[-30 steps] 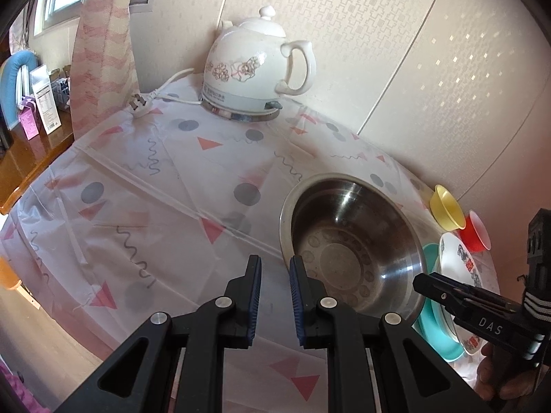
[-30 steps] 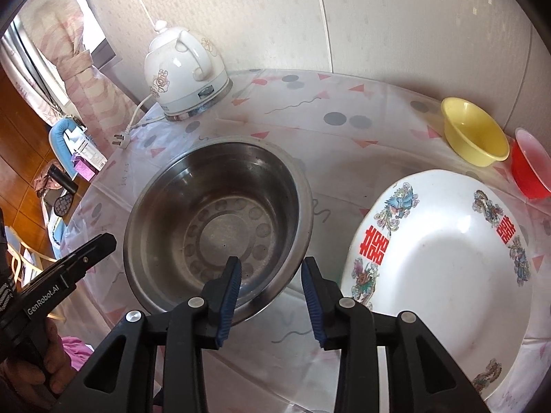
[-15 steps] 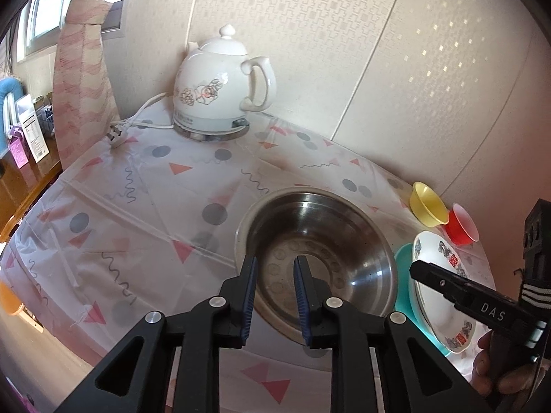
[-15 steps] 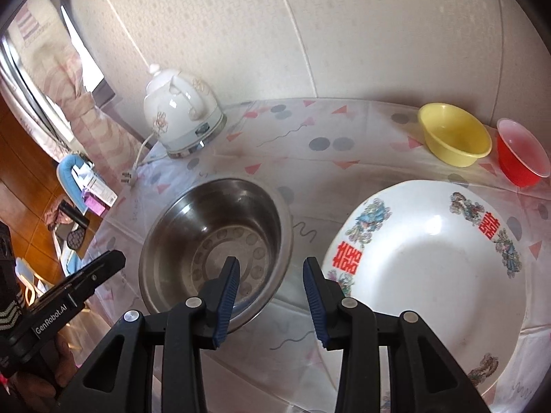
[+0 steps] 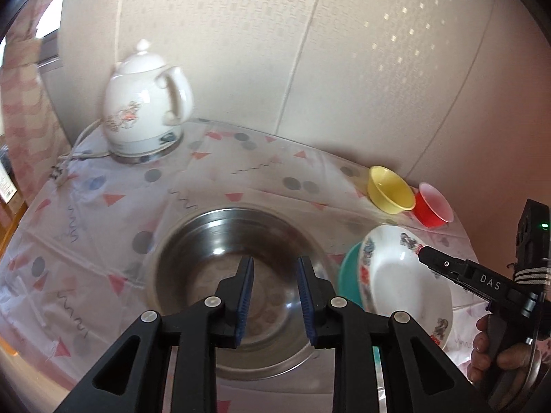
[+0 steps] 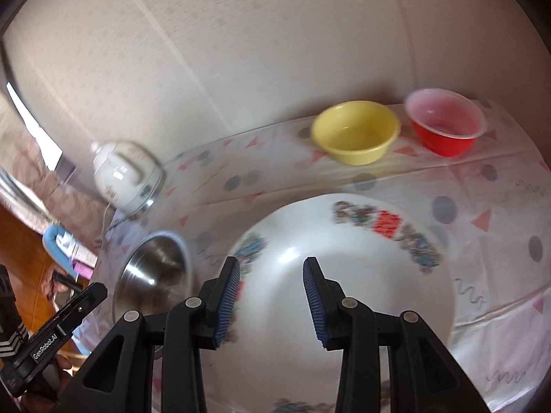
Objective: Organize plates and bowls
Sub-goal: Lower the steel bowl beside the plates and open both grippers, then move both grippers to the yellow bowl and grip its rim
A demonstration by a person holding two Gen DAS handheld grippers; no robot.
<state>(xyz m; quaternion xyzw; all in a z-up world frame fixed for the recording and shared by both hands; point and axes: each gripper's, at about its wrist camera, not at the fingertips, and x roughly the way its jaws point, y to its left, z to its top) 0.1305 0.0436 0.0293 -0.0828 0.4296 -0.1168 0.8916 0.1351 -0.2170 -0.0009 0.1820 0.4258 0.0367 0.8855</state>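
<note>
The left gripper (image 5: pixel 275 296) hovers over the steel bowl (image 5: pixel 220 265), jaws opening with nothing between them. The right gripper (image 6: pixel 272 296) hangs over the patterned white plate (image 6: pixel 344 275), jaws narrowly apart and empty. Farther back on the desk (image 5: pixel 103 241) stand a yellow bowl (image 6: pixel 356 130) and red bowl (image 6: pixel 446 125), touching.

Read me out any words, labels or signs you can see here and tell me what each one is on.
"DAS": black right gripper, on its finger.
"GenRobot.AI": black left gripper, on its finger.
Red characters on the rim of the white patterned plate: too blurred to read.
White floral electric kettle: base marking unreadable.
</note>
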